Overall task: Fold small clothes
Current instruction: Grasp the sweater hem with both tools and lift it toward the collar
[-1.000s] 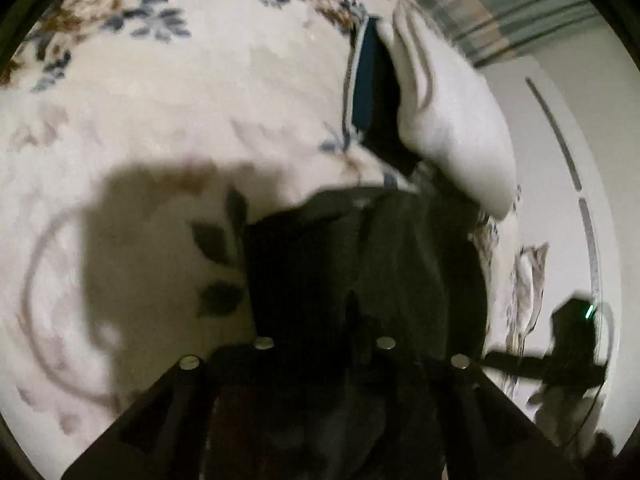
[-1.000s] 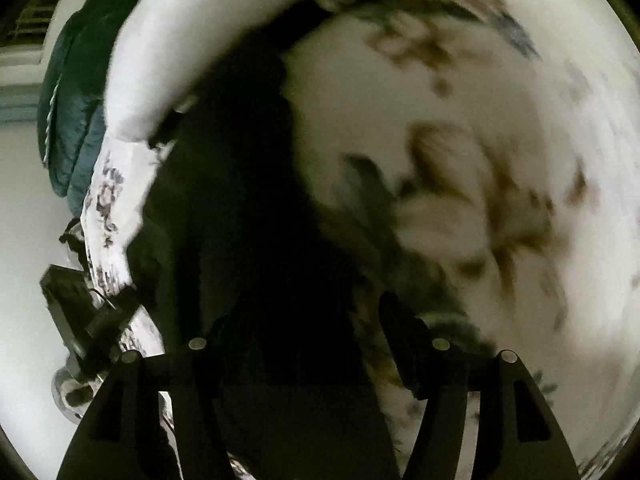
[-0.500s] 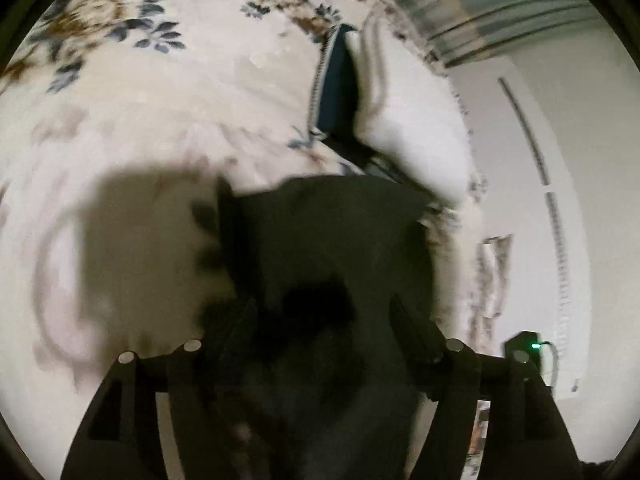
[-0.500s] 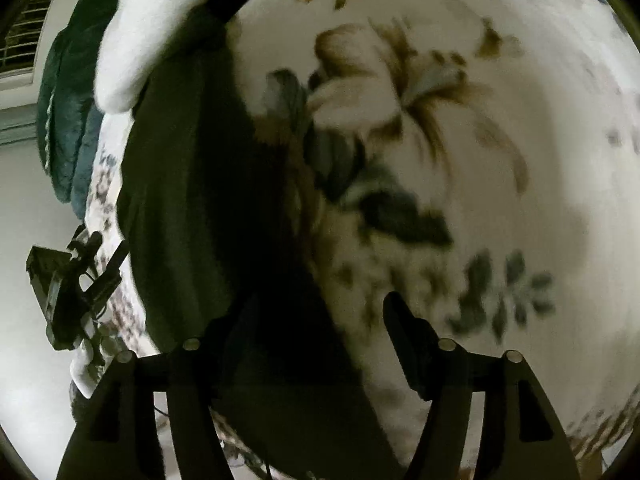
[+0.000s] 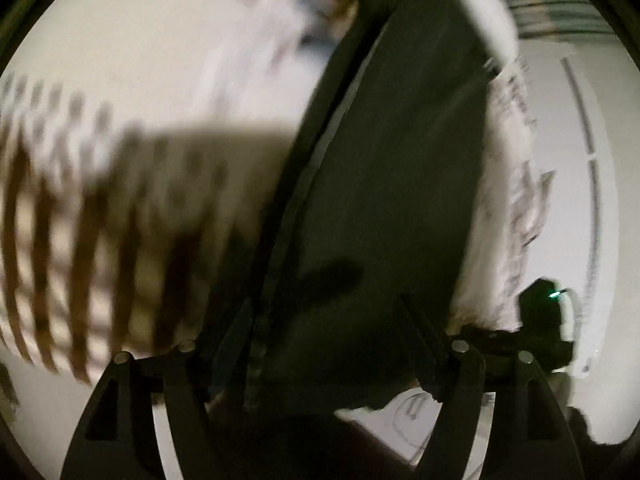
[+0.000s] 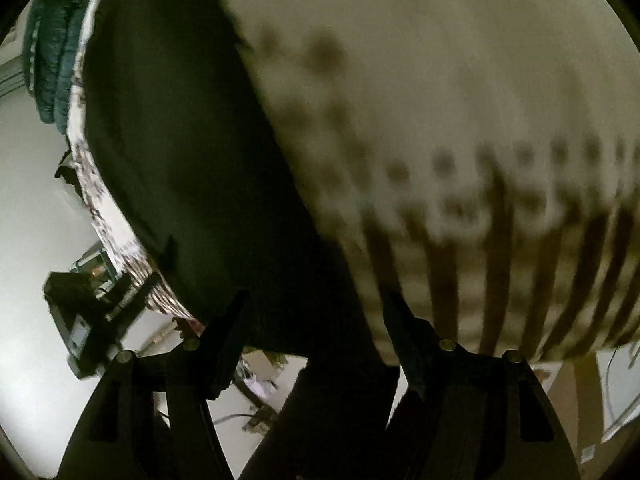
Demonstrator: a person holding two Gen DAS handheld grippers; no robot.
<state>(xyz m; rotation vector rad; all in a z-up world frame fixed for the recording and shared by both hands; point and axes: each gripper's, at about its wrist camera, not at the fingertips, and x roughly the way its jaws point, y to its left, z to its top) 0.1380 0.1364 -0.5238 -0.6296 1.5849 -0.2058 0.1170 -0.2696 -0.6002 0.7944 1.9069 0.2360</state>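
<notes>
A dark garment (image 5: 392, 184) lies stretched out long on the floral bedspread (image 5: 160, 80), near the bed's edge. It also shows in the right wrist view (image 6: 180, 152). My left gripper (image 5: 332, 320) is open, its fingers standing wide apart over the garment's near end. My right gripper (image 6: 316, 316) is open too, over the garment's other near corner by the edge of the bed. Neither holds any cloth. Both views are blurred by motion.
A white pillow (image 5: 480, 12) lies at the garment's far end. A teal quilted cushion (image 6: 52, 60) sits beyond the bed edge. The bedspread's brown fringe pattern (image 6: 500, 260) is near. A black device (image 6: 76, 312) stands on the floor.
Both grippers have pulled back toward the near edge of the bed. The garment now lies longer and flatter. The left gripper, shut on it a second ago, is open.
</notes>
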